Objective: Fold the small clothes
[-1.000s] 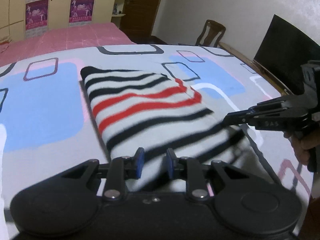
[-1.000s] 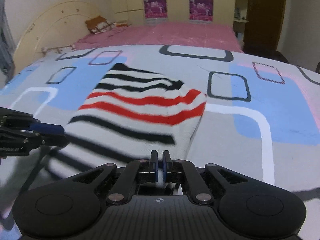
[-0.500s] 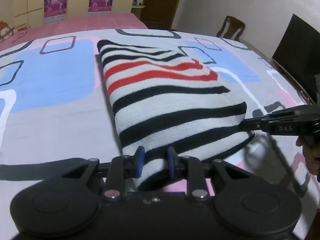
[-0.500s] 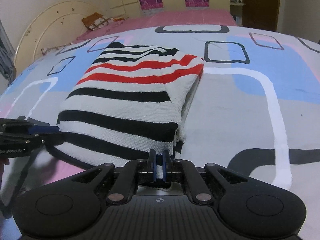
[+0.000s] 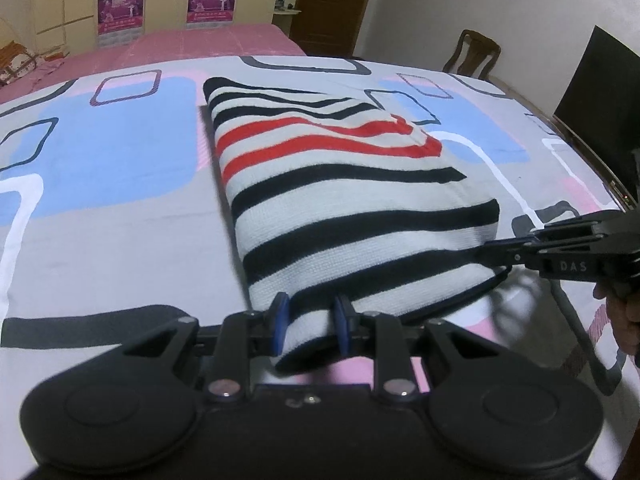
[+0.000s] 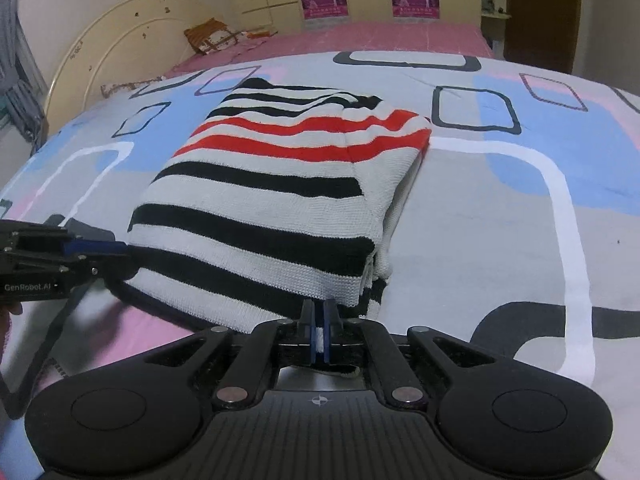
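Note:
A folded sweater (image 5: pixel 340 200) with black, white and red stripes lies on the patterned bedsheet (image 5: pixel 120 168). My left gripper (image 5: pixel 310 318) is shut on the thick near-left corner of the fold, and fabric fills the gap between its blue pads. In the right wrist view the same sweater (image 6: pixel 272 200) lies flat, and my right gripper (image 6: pixel 319 320) is shut on a thin white edge at its near-right corner. The right gripper (image 5: pixel 496 250) also shows at the sweater's right edge in the left wrist view. The left gripper (image 6: pixel 112 254) shows at the left edge in the right wrist view.
A pink bed (image 6: pixel 380 36) lies beyond the sheet, with a cream headboard (image 6: pixel 112 52) and an orange bag (image 6: pixel 210 36). A dark screen (image 5: pixel 596 92), a wooden chair (image 5: pixel 478 50) and a brown door (image 5: pixel 332 4) stand to the right. A hand (image 5: pixel 624 320) grips the right tool.
Both grippers have come down toward the bed with the sweater's near edge. The fabric, blurred and moving a second ago, now lies settled in a flat fold.

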Motion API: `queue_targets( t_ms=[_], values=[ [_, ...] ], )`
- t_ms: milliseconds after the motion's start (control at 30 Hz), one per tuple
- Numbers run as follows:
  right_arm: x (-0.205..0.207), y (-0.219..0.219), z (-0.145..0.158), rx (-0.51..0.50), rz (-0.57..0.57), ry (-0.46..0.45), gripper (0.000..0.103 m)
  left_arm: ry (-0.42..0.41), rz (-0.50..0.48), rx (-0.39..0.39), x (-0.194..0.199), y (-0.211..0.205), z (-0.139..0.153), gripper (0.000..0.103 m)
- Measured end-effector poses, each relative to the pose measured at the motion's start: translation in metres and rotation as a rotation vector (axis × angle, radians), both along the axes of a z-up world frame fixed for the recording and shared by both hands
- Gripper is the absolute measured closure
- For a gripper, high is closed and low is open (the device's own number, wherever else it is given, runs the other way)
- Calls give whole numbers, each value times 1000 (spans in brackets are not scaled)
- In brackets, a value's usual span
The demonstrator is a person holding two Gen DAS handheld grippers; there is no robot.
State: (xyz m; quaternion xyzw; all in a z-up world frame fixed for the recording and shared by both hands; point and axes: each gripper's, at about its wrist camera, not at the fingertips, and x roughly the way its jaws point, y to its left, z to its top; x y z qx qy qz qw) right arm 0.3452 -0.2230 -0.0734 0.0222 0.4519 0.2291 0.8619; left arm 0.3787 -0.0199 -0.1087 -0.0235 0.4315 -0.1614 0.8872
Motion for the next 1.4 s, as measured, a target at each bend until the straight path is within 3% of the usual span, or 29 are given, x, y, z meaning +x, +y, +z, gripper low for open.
queue_targets(
  t_ms=[167, 200, 233, 267, 300, 333, 367, 433, 567, 600, 633, 700, 733, 767, 867, 933, 1000, 1067, 1200, 1400],
  values=[
    [5, -3, 2, 17, 7, 24, 101, 3, 22, 10, 0, -2, 7, 77],
    [7, -5, 4, 32, 1, 35, 101, -10, 34, 7, -1, -2, 14, 72],
    [10, -10, 10, 54, -15, 44, 101, -29, 49, 12, -2, -1, 20, 53],
    [11, -16, 16, 81, -40, 38, 91, -58, 76, 20, -3, 0, 28, 21],
    [11, -23, 22, 112, -69, 22, 50, -91, 101, 23, -4, 2, 35, 7],
    [12, -30, 28, 146, -99, -3, 27, -122, 110, 13, -2, 4, 41, 4],
    [14, -37, 33, 184, -121, -33, 17, -125, 107, -1, 3, 5, 44, 8],
    [27, -48, 34, 252, -148, -10, 18, -100, 110, -40, 20, 8, 45, 11],
    [61, -63, 21, 367, -213, 89, 52, -40, 132, -99, 52, 10, 36, 13],
    [68, -64, 17, 387, -213, 108, 52, -20, 138, -112, 60, 11, 31, 13],
    [73, -65, 13, 396, -211, 118, 52, 2, 145, -118, 67, 11, 25, 16],
    [83, -57, 2, 324, -188, 138, 65, 83, 151, -82, 81, 11, 7, 20],
    [88, -50, -7, 235, -175, 159, 64, 86, 144, -72, 84, 11, 0, 14],
    [89, -49, -13, 224, -161, 152, 63, 85, 151, -61, 83, 11, -1, 12],
    [84, -60, -2, 283, -166, 124, 64, 67, 145, -52, 78, 10, 9, 16],
    [84, -73, 1, 368, -183, 129, 63, 66, 147, -67, 77, 13, 11, 13],
    [95, -81, -6, 434, -189, 180, 54, 84, 147, -98, 80, 16, 10, 12],
    [105, -85, -14, 455, -183, 217, 48, 104, 148, -127, 87, 19, 7, 12],
    [123, -89, -31, 518, -164, 301, 48, 141, 163, -198, 99, 25, 0, 12],
    [134, -81, -40, 532, -112, 322, 48, 194, 190, -300, 109, 32, -14, 13]
  ],
)
